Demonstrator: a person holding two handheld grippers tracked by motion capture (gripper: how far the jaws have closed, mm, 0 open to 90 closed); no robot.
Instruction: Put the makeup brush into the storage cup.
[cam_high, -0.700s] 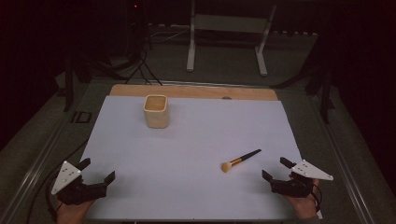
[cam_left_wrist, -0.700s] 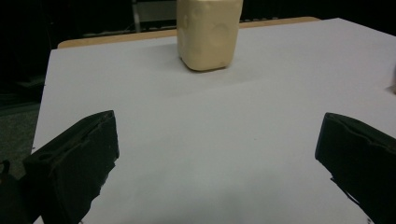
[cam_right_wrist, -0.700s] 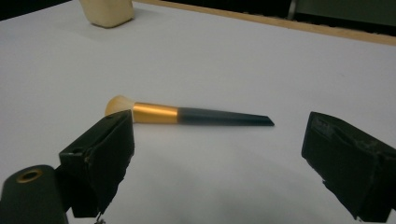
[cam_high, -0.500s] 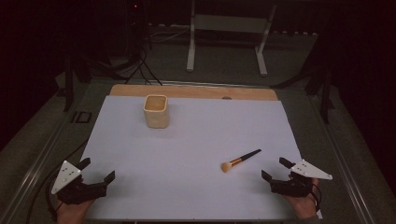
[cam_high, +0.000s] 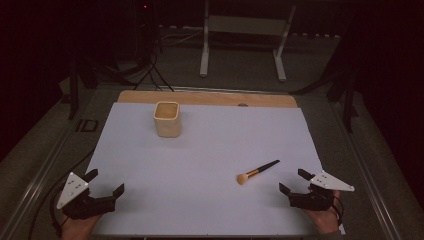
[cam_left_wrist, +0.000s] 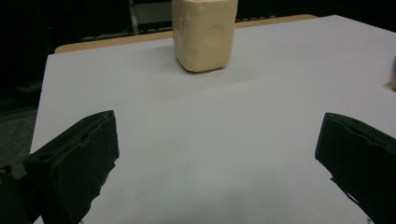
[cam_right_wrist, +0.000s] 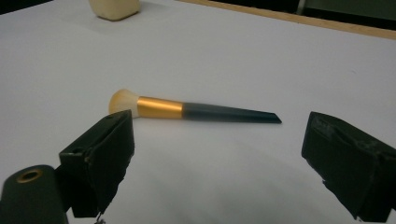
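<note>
Lying flat on the white sheet (cam_high: 200, 165), the makeup brush (cam_high: 257, 171) sits toward the near right of the table, and I see it with its pale bristle head pointing near-left and its dark handle running far-right, a gold band between the two. My right gripper (cam_high: 295, 181) rests just near and to the right of it, close but not touching; in the right gripper view the brush (cam_right_wrist: 187, 110) lies crosswise a little beyond the two black jaws, which stand spread wide with only bare sheet between them. I read that gripper as released and holding nothing. Farther off, toward the far left of the sheet, a cream square cup (cam_high: 166, 118) stands upright, well apart from the brush. My left gripper (cam_high: 105, 182) sits at the near left corner of the sheet, and in the left gripper view its jaws are likewise parted wide over bare sheet, with the cup (cam_left_wrist: 204, 33) straight ahead at the far side. A strip of wooden board (cam_high: 207, 98) shows along the sheet's far edge.
</note>
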